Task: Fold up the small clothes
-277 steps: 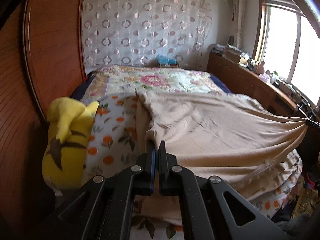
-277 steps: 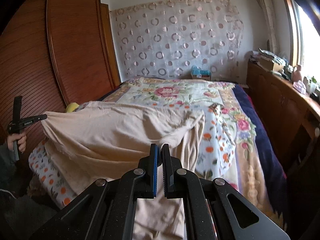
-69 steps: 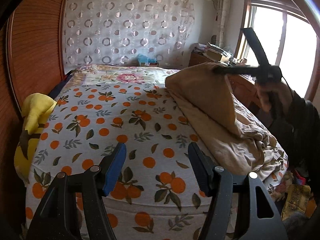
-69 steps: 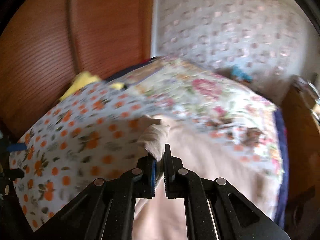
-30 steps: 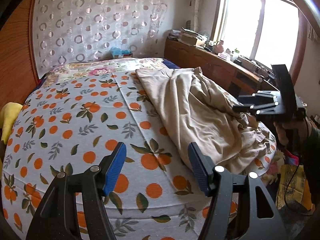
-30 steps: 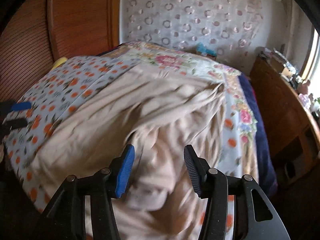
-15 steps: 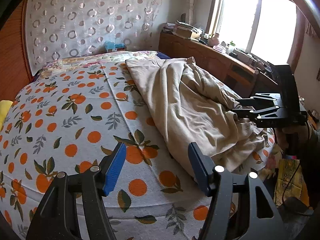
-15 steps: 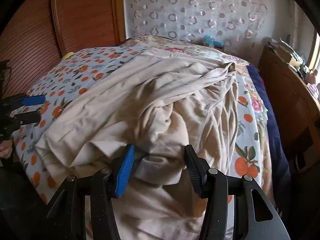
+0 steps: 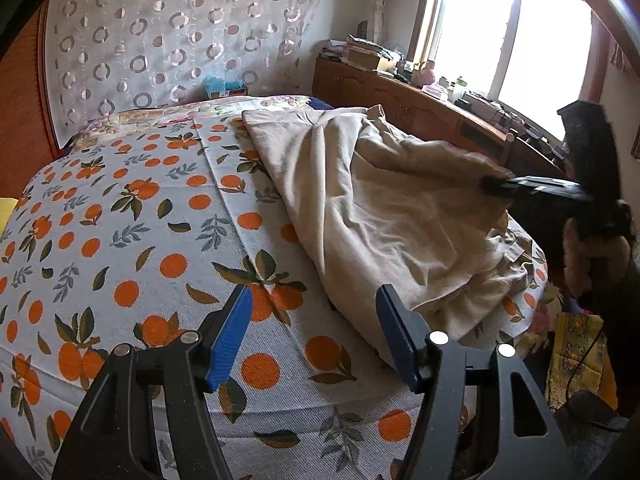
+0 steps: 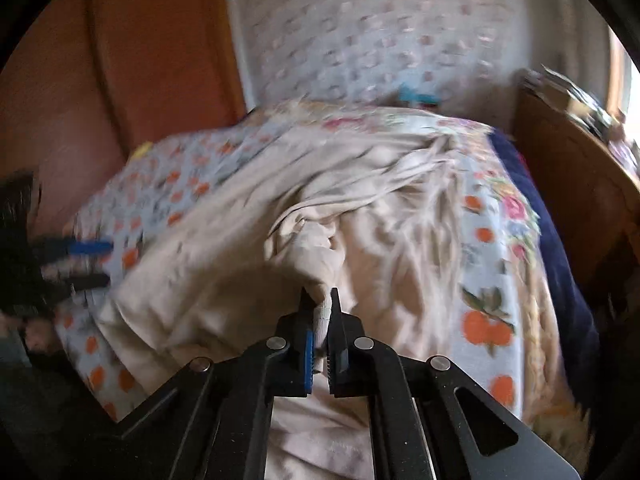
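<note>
A large beige garment (image 9: 372, 200) lies rumpled along the right side of the bed; it also shows in the right wrist view (image 10: 360, 208). My left gripper (image 9: 312, 332) is open and empty, above the orange-print bedspread (image 9: 120, 216) near the bed's front edge, left of the garment's lower edge. My right gripper (image 10: 320, 320) is shut on a bunched fold of the beige garment and holds it raised. It also shows in the left wrist view (image 9: 492, 184), blurred. The left gripper shows at the left of the right wrist view (image 10: 86, 264).
A wooden headboard (image 10: 132, 60) stands on the left. A wooden cabinet (image 9: 420, 100) with clutter runs under the window on the right. A patterned curtain (image 9: 180, 40) hangs at the back. A blue box (image 9: 224, 86) sits at the bed's far end.
My right gripper has shut on a fold of the beige garment and lifted it. My left gripper stays open and has shifted slightly toward the garment.
</note>
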A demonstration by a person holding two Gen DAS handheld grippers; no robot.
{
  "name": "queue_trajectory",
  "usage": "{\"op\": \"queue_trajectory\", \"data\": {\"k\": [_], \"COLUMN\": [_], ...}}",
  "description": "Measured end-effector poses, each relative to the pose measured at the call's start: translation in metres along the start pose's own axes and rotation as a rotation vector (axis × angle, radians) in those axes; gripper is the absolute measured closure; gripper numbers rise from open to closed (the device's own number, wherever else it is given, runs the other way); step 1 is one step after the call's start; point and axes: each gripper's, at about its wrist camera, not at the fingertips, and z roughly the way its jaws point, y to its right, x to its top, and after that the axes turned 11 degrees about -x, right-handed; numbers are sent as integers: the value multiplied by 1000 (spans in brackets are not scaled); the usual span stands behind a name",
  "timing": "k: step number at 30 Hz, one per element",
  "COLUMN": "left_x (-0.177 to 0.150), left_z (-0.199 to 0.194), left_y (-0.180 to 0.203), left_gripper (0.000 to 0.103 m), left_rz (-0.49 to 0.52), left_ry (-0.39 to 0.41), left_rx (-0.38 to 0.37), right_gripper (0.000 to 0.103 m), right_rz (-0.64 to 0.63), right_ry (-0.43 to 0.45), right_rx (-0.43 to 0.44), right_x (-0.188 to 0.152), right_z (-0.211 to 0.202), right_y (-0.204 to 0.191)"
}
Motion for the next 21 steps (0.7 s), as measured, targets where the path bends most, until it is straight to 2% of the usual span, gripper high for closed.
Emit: {"op": "queue_trajectory", "data": {"k": [3, 7, 15, 17, 20, 21], "left_x": [0, 1, 0, 1, 1, 1], "left_z": [0, -1, 3, 4, 7, 7], "left_y": [1, 2, 8, 9, 14, 15], "left_gripper": [38, 38, 38, 38, 38, 38], "left_rz": [6, 9, 20, 20, 28, 31], "left_ry": [-3, -2, -23, -28, -34, -34], "left_rx": [3, -1, -5, -10, -23, -28], "right_gripper": [99, 99, 98, 91, 78, 67], "right_rz": [41, 52, 69, 60, 44, 39], "right_ry": [20, 17, -99, -104, -63, -51], "right_rx": [14, -34, -147, -188, -207, -215], "right_x": [-5, -20, -57, -61, -57, -55], "right_z": [-24, -47, -40, -40, -47, -48], "right_y": [7, 14, 32, 31, 29, 28]}}
